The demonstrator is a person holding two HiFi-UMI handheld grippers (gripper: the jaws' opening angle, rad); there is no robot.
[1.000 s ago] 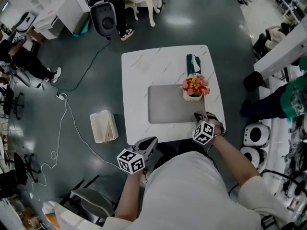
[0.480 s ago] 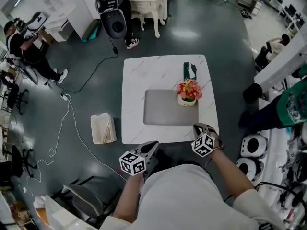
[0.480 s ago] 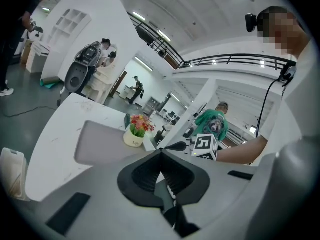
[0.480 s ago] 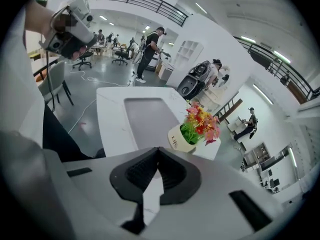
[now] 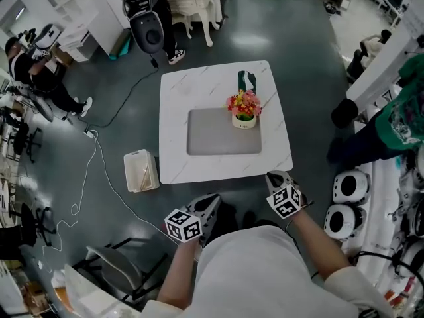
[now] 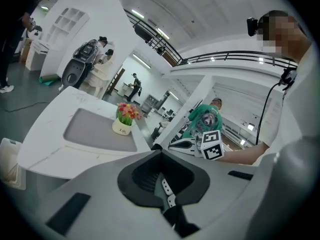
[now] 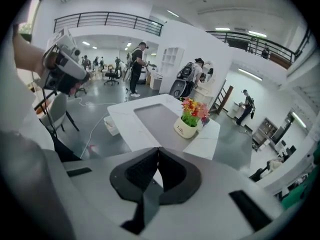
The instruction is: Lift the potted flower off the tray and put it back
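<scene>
We look down on a dark grey floor (image 5: 318, 65) that fills most of the head view, with a white marble-patterned table (image 5: 175, 105) in the middle of the frame. A grey tray (image 5: 212, 134) lies flat at the table's centre. The potted flower (image 5: 244, 109), red and yellow blooms in a small white pot, stands upright on the tray's upper right corner. Just above it in the frame, on bare tabletop, lies a green-and-white object (image 5: 246, 80) that we cannot make out. On the floor left of the table sits a white box (image 5: 140, 171), and a thin cable (image 5: 89, 154) snakes past it at frame left.

Both tools sit below the table's lower edge in the frame, well apart from the flower. The left gripper (image 5: 212, 199), lower left of centre, has its jaws pressed together with nothing between them. The right gripper (image 5: 274, 176), lower right of centre, likewise has its jaws closed tip to tip and carries nothing.
</scene>
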